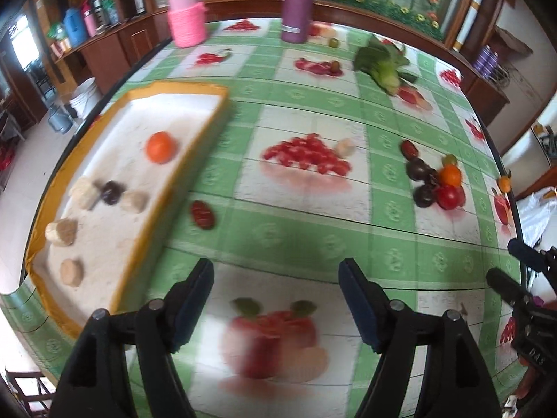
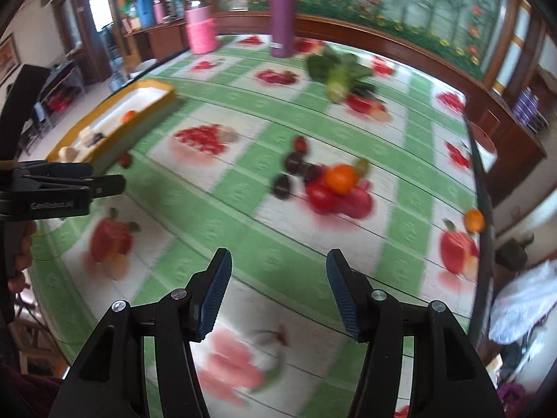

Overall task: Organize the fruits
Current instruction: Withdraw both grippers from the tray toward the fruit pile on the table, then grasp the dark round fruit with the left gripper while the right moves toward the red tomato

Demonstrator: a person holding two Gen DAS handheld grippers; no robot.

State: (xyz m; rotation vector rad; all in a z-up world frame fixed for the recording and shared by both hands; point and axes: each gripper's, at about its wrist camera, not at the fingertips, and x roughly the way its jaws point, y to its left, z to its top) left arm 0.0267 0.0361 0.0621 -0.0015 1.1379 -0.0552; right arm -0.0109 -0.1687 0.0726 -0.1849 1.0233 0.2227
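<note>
A yellow-rimmed white tray (image 1: 195, 146) lies at the table's left, also in the right wrist view (image 2: 153, 106). It holds an orange fruit (image 1: 160, 147), a dark plum (image 1: 112, 192) and several pale round pieces (image 1: 71, 271). A red fruit (image 1: 202, 214) lies on the cloth beside the tray. A pile with dark plums (image 1: 417, 169), an orange fruit (image 1: 450, 175) and a red tomato (image 1: 449, 198) sits at right; it also shows in the right wrist view (image 2: 339, 177). My left gripper (image 1: 276, 278) is open and empty. My right gripper (image 2: 278, 271) is open and empty.
A pink jar (image 1: 186, 17), a purple bottle (image 1: 296, 3) and leafy greens (image 1: 383, 64) stand at the far side. A small orange fruit (image 2: 474, 220) sits at the table's right edge. The cloth carries printed fruit pictures. Cabinets line the walls.
</note>
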